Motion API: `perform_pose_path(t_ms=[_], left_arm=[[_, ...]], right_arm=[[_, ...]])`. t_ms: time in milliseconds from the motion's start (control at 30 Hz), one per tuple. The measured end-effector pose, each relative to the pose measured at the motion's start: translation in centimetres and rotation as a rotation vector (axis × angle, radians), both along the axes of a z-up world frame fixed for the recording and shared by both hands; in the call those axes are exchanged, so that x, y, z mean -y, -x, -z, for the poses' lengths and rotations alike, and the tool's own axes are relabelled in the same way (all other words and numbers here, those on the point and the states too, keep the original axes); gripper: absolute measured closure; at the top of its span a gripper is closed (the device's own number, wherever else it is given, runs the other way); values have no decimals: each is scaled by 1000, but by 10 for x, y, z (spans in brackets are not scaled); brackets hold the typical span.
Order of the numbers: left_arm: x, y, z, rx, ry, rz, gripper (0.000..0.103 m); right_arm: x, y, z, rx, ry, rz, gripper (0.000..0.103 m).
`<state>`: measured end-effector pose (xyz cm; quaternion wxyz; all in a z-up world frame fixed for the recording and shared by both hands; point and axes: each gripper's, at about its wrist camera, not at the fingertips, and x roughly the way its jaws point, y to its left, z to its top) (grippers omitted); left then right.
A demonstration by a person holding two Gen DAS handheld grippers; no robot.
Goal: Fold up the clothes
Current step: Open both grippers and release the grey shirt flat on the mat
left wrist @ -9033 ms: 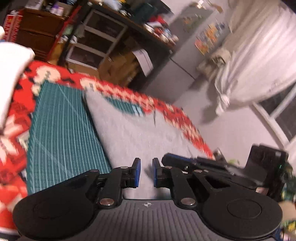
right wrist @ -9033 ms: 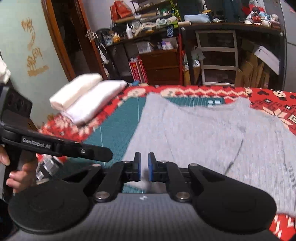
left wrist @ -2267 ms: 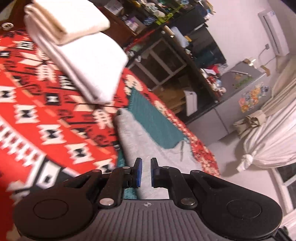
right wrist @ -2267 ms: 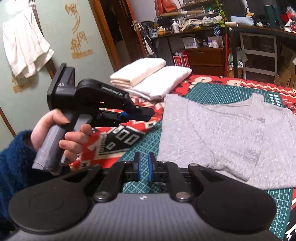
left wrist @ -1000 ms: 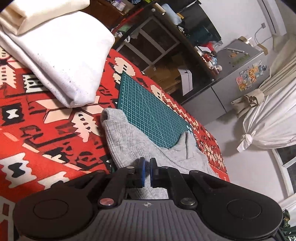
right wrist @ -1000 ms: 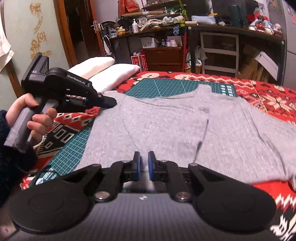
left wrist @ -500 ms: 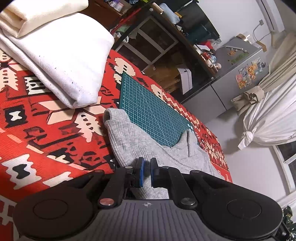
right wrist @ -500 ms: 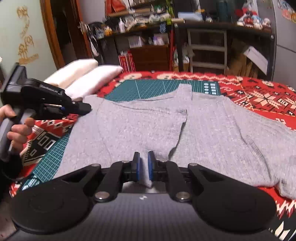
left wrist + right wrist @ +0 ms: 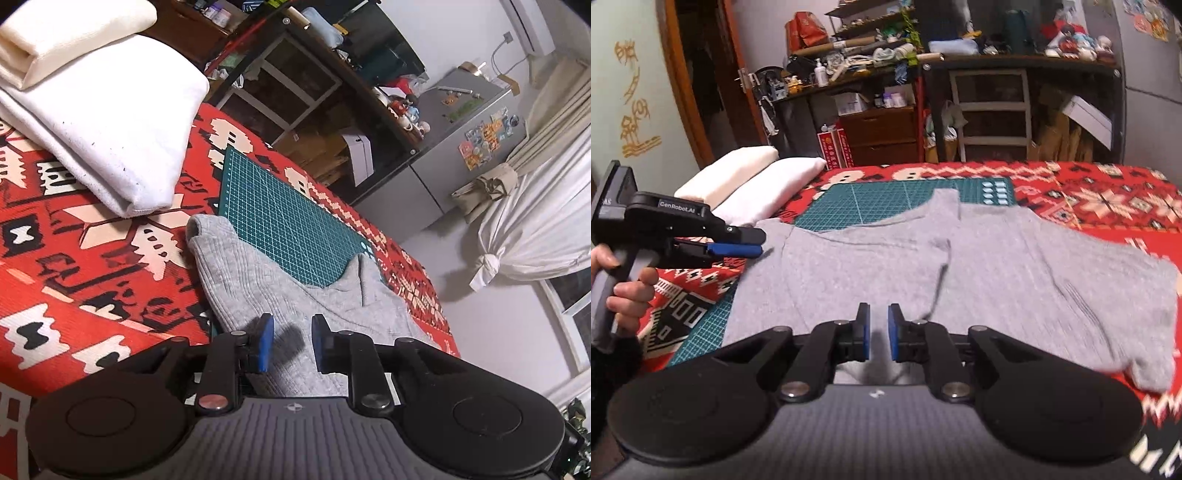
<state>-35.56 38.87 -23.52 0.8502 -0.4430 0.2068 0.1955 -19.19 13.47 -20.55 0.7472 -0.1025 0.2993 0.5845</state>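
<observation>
A grey shirt lies spread on a green cutting mat, with its left part folded over the body. My left gripper hovers over the shirt's left edge. Its jaws are opening and nothing is between the blue pads. In the right wrist view a hand holds the left gripper at the shirt's left shoulder. My right gripper sits at the near hem. Its jaws are opening too, a small gap shows between the pads, and the grey cloth lies just below them.
A red patterned blanket covers the surface under the mat. Two folded white cloths are stacked at the far left, close to the shirt's shoulder. Shelves and drawers stand behind the far edge, a grey fridge to the right.
The left jaws have parted and let go of the shirt's edge. The right jaws have widened slightly off the pinched hem. Both grippers have stayed in place.
</observation>
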Motion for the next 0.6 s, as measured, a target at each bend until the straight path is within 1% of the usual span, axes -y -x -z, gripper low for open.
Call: perform_pose_path(t_ms=[33,100,200,233,267,300,333,400,433,467,500,567,600], left_arm=[[0,0,0,-4,-4,0,80],[0,0,0,-9,-7,0,80],[1,0,-1,-9,-10,1,78],[2,0,-2,-3,-13,7,74],[3,1,-3,7,-14,16,66],[5,0,-6,16,-16,30,61],[7,-1,-8,23,-19,43,55],[14,-4,-14,18,-49,70,50],[19,-7,-17,12,-71,83,45],[25,-11,-21,-1,-103,99,39],[32,-14,-24,-18,-139,116,36],[47,-21,-30,-52,-212,150,29],[56,-24,-31,-72,-251,165,27]], right_arm=[[-2,-1,3,-13,-3,2,91],[0,-6,9,-42,3,22,91],[7,-12,14,-71,-1,56,94],[11,-15,14,-82,-3,66,94],[14,-17,14,-92,-6,77,93],[17,-18,13,-93,-2,93,90],[20,-18,11,-87,4,105,90],[25,-19,6,-75,8,118,89],[28,-18,3,-71,4,116,87],[29,-16,-1,-57,4,113,77],[31,-14,-4,-41,4,109,65],[31,-8,-9,5,7,102,57],[30,-5,-11,24,14,96,50]])
